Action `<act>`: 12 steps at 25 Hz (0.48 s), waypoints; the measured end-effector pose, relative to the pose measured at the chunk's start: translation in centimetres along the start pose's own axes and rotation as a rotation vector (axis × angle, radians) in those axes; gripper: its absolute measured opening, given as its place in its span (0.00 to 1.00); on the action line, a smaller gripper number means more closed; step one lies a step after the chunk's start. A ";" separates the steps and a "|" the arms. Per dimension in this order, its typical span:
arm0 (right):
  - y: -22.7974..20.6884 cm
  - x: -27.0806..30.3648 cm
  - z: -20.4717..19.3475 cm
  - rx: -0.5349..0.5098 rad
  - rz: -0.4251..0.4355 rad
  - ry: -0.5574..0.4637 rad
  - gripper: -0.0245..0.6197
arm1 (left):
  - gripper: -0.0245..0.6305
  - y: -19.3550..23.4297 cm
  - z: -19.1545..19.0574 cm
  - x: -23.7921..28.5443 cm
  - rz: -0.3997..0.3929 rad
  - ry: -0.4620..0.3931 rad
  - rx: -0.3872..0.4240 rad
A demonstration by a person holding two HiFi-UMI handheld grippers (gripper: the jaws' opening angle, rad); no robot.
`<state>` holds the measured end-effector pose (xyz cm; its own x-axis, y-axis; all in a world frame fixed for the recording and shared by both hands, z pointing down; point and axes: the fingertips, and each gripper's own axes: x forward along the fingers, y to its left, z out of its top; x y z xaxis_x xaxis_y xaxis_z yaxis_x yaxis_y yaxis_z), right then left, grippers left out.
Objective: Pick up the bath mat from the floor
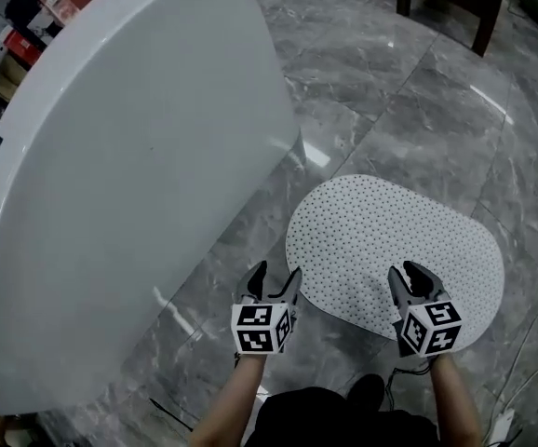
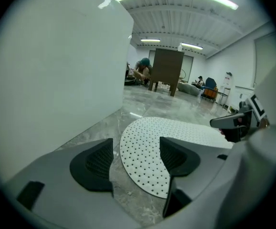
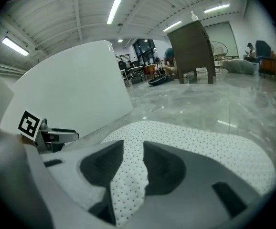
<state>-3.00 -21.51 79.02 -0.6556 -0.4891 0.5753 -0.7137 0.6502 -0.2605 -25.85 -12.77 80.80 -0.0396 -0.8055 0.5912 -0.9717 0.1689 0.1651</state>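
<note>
The bath mat (image 1: 395,240), a white oval sheet dotted with small dark perforations, lies on the grey marbled floor (image 1: 409,91), with its left end near the foot of a large white curved tub shell (image 1: 129,184) that fills the left of the scene. Most of the mat lies flat. The exception is its near edge, where the right gripper (image 1: 407,274) has hold of it. The right gripper view shows a fold of the dotted sheet raised off the floor and pinched between the two dark pads, which are closed onto it. The left gripper (image 1: 276,276) is positioned low at the mat's near-left edge. Its jaws stand wide apart, and in the left gripper view the rounded rim of the mat runs between the pads without being pressed by either. That part of the mat rests on the floor, so this gripper holds nothing. The two grippers are side by side but well apart, each carrying its marker cube (image 1: 262,329) toward the person, whose bare forearms reach down from the bottom of the head view. A thin white cable (image 1: 530,343) trails over the floor to the right of the mat. At the far side of the room stands a dark wooden piece of furniture (image 1: 483,26). A person (image 2: 142,70) crouches beside it in the background of the left gripper view.
</note>
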 end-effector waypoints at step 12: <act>1.9 3.6 -2.4 0.018 0.047 0.006 0.24 | 0.52 3.5 -4.4 7.4 0.044 0.123 0.005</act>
<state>-6.11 -20.61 82.43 -0.6870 -0.4547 0.5669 -0.6866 0.6616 -0.3014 -28.50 -15.66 89.22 -0.0540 -0.7218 0.6900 -0.9707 0.1999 0.1332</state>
